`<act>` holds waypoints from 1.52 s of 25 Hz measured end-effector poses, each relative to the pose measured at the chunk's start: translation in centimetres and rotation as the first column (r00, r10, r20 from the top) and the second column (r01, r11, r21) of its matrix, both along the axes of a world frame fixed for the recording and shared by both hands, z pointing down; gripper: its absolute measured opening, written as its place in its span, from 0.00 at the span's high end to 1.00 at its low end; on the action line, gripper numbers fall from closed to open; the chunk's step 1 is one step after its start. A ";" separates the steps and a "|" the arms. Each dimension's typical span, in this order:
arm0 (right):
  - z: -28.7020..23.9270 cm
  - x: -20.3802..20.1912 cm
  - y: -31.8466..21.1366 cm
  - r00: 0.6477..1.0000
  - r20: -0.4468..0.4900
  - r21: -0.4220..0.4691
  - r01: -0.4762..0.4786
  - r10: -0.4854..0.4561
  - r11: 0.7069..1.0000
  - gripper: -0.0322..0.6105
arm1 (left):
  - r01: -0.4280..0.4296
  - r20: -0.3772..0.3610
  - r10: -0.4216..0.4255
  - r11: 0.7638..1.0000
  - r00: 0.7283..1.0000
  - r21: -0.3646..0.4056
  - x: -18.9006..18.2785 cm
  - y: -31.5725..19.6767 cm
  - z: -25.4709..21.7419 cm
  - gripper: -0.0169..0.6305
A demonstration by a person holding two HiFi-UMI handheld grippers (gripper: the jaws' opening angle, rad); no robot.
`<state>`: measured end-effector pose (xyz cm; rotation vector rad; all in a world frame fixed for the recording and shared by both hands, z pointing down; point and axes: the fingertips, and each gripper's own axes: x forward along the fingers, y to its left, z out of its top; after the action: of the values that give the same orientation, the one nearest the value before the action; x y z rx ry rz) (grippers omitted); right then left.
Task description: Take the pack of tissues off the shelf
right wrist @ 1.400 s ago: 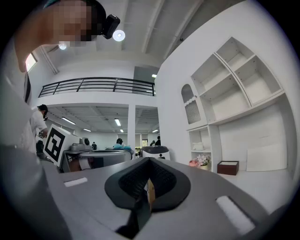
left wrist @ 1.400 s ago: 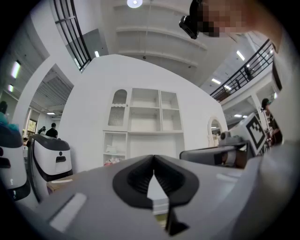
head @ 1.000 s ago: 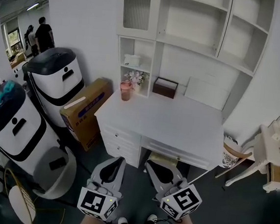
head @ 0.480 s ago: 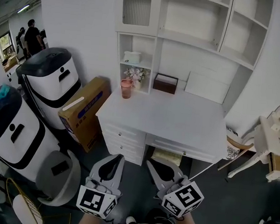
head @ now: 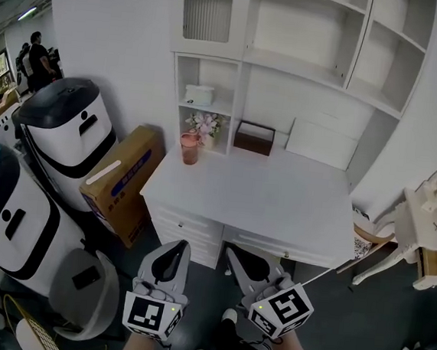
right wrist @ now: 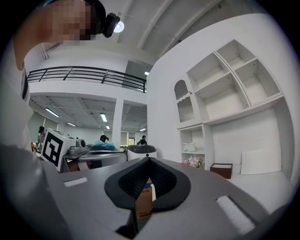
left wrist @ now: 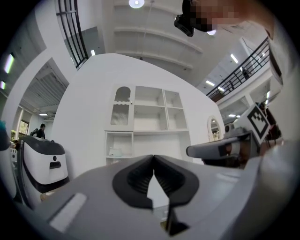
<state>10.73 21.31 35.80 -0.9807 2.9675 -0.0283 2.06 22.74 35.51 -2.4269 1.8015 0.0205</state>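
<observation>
Tissues: soft white pack of tissues lies on the upper board of the narrow open cubby at the left end of the white wooden shelf unit, just under the slatted cabinet door. Neither gripper touches it.
Left gripper: grey two-jaw left gripper is at bottom centre of the head view, marker cube at its rear, tips toward the desk. Jaws are fully together, ribbed pads meet at the tip, nothing btwn them.
Right gripper: grey two-jaw right gripper is just beside the left one, also w/ a marker cube and aimed the same way. In the right gripper view the pads meet at the tip. The slit lower down shows only bkgd, so it holds nothing.
Gap: both grippers are over dark floor in front of the desk, well apart from the shelf.
Desk: white desk w/ drawers stands under the shelf unit.
Below tissues: bunch of pink-white flowers sits in the cubby's lower bay. A pink cup stands just in front of it, at the desk's back-left corner.
Desk back: dark brown open box is right of the flowers. A flat white board leans on the back panel further right.
Left of desk: brown cardboard box w/ blue print leans by the desk's side. Next to it stand white-and-black rounded machines.
Far left: person in dark clothes stands well off.
</observation>
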 end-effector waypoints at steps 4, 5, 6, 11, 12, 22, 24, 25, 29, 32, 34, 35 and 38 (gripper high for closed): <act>-0.8 -0.8 -4.6 0.999 -0.005 0.002 0.034 -0.034 0.999 0.95 | 0.020 -0.037 -0.020 1.000 0.999 0.005 -0.7 -4.3 -0.9 0.97; -1.0 -0.9 -5.8 0.999 -0.001 0.000 0.045 -0.045 0.999 0.95 | 0.028 -0.045 -0.028 1.000 0.999 0.007 -0.8 -5.3 -1.2 0.97; -1.2 -0.9 -6.9 0.998 0.006 -0.002 0.055 -0.055 0.998 0.95 | 0.038 -0.051 -0.037 0.999 0.998 0.009 -0.9 -6.4 -1.4 0.97; -1.5 -0.8 -12.5 0.995 0.008 -0.004 0.096 -0.096 0.995 0.95 | 0.083 -0.064 -0.082 0.996 0.995 0.019 -1.2 -11.8 -2.0 0.97; -1.4 -0.7 -13.4 0.995 0.006 -0.002 0.103 -0.103 0.995 0.95 | 0.088 -0.072 -0.087 0.996 0.994 0.022 -1.1 -12.8 -2.1 0.97; -0.1 -0.3 -20.2 0.991 0.040 -0.030 0.130 -0.129 0.991 0.95 | 0.121 -0.068 -0.121 0.993 0.990 -0.002 -1.0 -19.0 -1.1 0.97; 0.3 -0.8 -21.3 0.992 0.045 -0.044 0.123 -0.121 0.991 0.95 | 0.119 -0.067 -0.119 0.993 0.991 -0.008 -1.6 -20.2 -0.8 0.97; 0.4 -1.1 -21.9 0.993 0.046 -0.048 0.115 -0.113 0.992 0.95 | 0.113 -0.067 -0.113 0.994 0.991 -0.010 -1.9 -20.9 -0.7 0.97; 0.6 -2.1 -24.4 0.997 0.036 -0.052 0.071 -0.069 0.996 0.95 | 0.067 -0.071 -0.067 0.998 0.995 -0.014 -3.0 -24.2 -0.3 0.97; 0.4 -3.3 -26.6 0.999 0.047 -0.058 0.028 -0.025 0.998 0.95 | 0.024 -0.062 -0.025 1.000 0.998 -0.018 -4.1 -26.5 -0.5 0.97; -0.1 -4.4 -28.0 0.999 0.050 -0.053 0.003 0.000 0.999 0.95 | 0.000 -0.063 -0.001 1.000 0.998 -0.016 -5.4 -28.1 -0.9 0.97; -0.2 -5.1 -28.6 0.999 0.049 -0.051 -0.008 0.010 0.999 0.95 | -0.010 -0.066 0.009 1.000 0.998 -0.014 -6.1 -28.9 -1.0 0.97; -0.4 -6.9 -30.4 0.998 0.048 -0.052 -0.036 0.039 0.998 0.95 | -0.030 -0.066 0.029 0.999 0.997 -0.015 -8.3 -30.9 -1.1 0.97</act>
<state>3.83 -9.13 35.44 -1.0257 2.9168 -0.1268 -6.21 -8.16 34.37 -2.4925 1.7985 0.0895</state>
